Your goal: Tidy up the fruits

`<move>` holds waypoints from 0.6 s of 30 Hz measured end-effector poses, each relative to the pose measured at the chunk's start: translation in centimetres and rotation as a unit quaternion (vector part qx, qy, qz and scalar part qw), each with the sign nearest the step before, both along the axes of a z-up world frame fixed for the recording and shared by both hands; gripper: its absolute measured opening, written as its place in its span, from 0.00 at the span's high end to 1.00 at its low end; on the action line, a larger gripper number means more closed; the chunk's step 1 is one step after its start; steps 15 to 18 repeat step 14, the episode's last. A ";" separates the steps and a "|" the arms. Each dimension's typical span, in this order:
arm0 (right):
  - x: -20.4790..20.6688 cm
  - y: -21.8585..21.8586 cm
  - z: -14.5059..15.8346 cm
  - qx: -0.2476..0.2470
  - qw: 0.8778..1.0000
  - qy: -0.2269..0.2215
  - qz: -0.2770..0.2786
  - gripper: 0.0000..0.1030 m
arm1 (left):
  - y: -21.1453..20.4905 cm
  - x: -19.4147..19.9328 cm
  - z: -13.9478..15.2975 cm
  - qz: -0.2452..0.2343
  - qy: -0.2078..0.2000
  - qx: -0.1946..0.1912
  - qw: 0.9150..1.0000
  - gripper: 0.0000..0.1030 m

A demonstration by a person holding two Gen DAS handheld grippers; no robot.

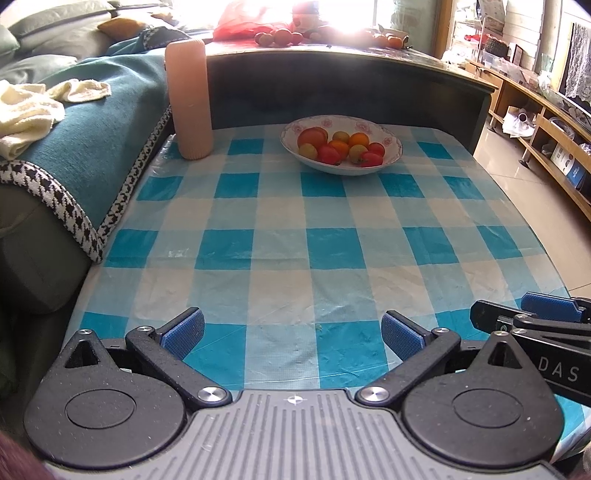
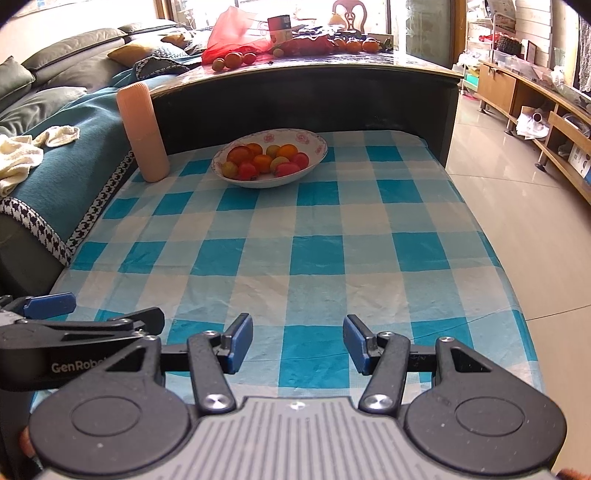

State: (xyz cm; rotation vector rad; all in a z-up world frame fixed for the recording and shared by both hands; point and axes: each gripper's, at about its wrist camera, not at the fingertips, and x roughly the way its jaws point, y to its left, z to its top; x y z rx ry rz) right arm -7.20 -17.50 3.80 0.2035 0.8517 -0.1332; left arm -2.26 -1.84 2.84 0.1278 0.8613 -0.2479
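Note:
A white floral bowl stands at the far end of the blue-and-white checked tablecloth. It holds several small red, orange and yellow fruits. My left gripper is open over the near edge of the cloth, nothing between its blue pads. My right gripper is open too, also empty, beside the left one and well short of the bowl. Each gripper shows at the side of the other's view: the right gripper, the left gripper.
A tall peach cylinder stands left of the bowl. Behind it rises a dark higher table with more loose fruits and a red bag. A teal-covered sofa with towels borders the left; shelves line the right.

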 end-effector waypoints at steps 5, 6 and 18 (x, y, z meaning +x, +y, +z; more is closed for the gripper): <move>0.0 0.0 0.0 -0.002 1.000 0.000 -0.001 0.34 | -0.1 0.0 0.0 -0.003 0.001 0.002 1.000 0.00; 0.0 0.0 0.0 -0.003 1.000 -0.001 -0.002 0.34 | -0.1 0.0 -0.1 -0.004 0.001 0.002 1.000 0.00; 0.0 0.0 -0.1 -0.007 1.000 -0.001 -0.003 0.33 | -0.3 0.1 -0.2 -0.001 0.001 0.011 1.000 0.00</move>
